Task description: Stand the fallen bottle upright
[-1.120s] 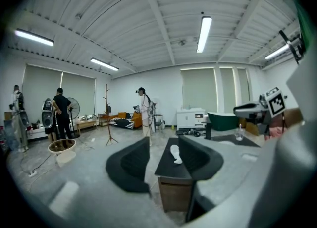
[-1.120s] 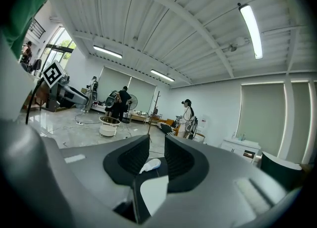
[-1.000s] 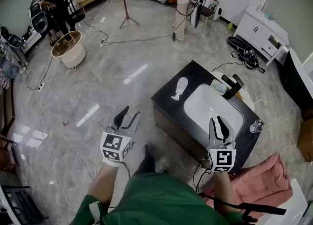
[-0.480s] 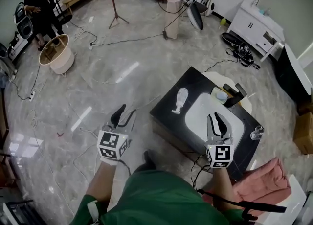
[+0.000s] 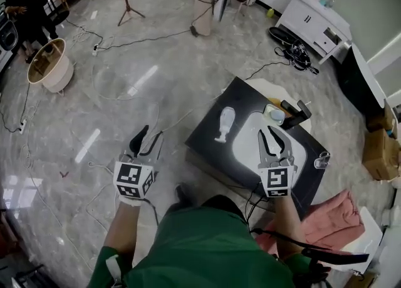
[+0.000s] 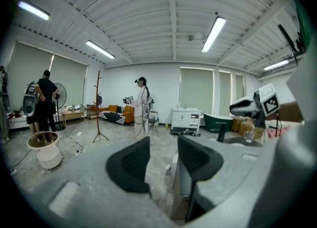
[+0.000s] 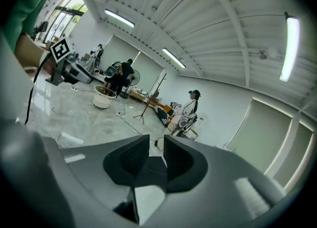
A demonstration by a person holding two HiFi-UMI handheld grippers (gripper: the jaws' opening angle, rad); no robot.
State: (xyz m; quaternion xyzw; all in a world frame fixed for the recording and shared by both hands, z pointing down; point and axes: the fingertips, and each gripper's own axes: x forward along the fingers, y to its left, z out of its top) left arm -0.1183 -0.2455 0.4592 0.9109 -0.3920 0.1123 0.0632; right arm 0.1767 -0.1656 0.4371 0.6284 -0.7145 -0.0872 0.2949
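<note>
On black counter [image 5: 203,138], left of white sink [image 5: 243,150]: fallen bottle [image 5: 223,124] lies flat, untouched. Both hands have advanced since a moment ago. Right gripper [image 5: 274,139] now over basin, left gripper [image 5: 148,135] over floor, left of counter. Both claws released, empty. Approach only; no grasp yet.

Illumination bright and even, from ceiling tube lamps [image 6: 214,33]; elongated glare patches on the glossy floor [image 5: 143,80]; shadows soft and short; both gripper views show strong fisheye curvature and dark vignetted corners; nearest foreground out of focus; head view slightly soft.
</note>
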